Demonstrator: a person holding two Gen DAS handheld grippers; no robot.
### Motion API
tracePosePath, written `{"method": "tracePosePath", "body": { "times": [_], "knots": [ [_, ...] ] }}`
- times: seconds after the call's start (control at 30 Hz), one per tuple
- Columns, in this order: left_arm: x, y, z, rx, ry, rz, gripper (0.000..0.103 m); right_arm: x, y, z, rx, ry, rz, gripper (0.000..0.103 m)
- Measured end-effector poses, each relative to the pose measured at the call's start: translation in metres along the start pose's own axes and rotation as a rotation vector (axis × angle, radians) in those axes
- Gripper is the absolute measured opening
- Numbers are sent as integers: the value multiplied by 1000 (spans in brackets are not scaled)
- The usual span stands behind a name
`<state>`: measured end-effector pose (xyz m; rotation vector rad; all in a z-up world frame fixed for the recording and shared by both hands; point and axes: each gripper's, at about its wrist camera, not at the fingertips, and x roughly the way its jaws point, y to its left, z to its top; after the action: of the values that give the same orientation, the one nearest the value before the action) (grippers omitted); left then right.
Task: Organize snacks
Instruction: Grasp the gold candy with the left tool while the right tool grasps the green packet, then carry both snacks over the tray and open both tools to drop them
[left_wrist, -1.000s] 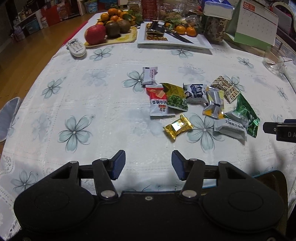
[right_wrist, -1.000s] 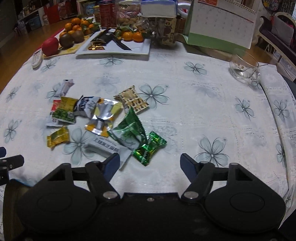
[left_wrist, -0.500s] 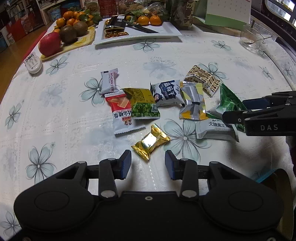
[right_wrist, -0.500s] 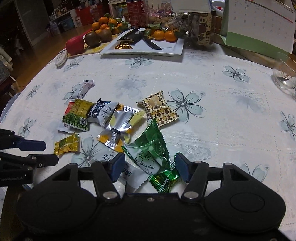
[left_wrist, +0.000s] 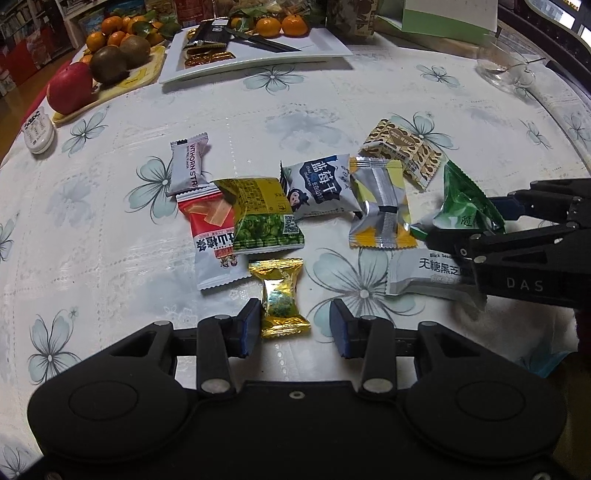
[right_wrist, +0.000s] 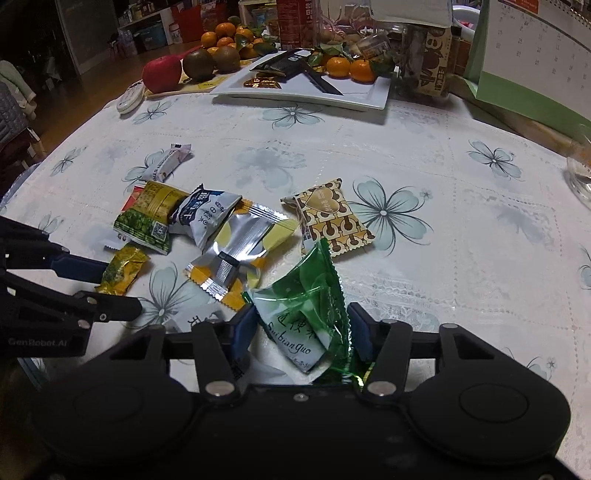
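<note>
Several wrapped snacks lie in a loose pile on the flowered tablecloth. My left gripper (left_wrist: 293, 326) is open, its fingers on either side of a gold candy (left_wrist: 280, 295), which also shows in the right wrist view (right_wrist: 122, 269). My right gripper (right_wrist: 301, 332) has its fingers around a green Suibianguo packet (right_wrist: 306, 314); the packet's top stands up between them. In the left wrist view the right gripper (left_wrist: 469, 225) sits at the right over that green packet (left_wrist: 461, 206) and a white sesame packet (left_wrist: 428, 273).
A white plate (left_wrist: 325, 48) with dark packets, oranges (left_wrist: 280, 26), an apple (left_wrist: 70, 88) and kiwis stand at the far edge. A glass bowl (left_wrist: 506, 66) is at far right, a calendar (right_wrist: 535, 55) behind, a white remote (left_wrist: 37, 129) at far left.
Both grippers moved forward into the pile. The left one came around the gold candy. The right one narrowed around the green packet, which now stands up between its fingers.
</note>
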<state>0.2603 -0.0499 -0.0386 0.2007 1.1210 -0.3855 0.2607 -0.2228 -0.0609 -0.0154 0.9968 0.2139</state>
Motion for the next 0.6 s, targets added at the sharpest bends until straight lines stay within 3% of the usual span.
{"method": "tracePosePath", "body": {
  "times": [0.07, 0.23, 0.6],
  "knots": [
    [0, 3, 2, -35, -5, -2, 35, -2, 0, 0, 18, -2, 13, 42],
    [-2, 23, 9, -201, 15, -89, 35, -10, -11, 1, 134, -22, 72, 39],
    [-73, 28, -5, -315, -56, -31, 35, -78, -18, -5, 294, -196, 40, 39]
  ]
}}
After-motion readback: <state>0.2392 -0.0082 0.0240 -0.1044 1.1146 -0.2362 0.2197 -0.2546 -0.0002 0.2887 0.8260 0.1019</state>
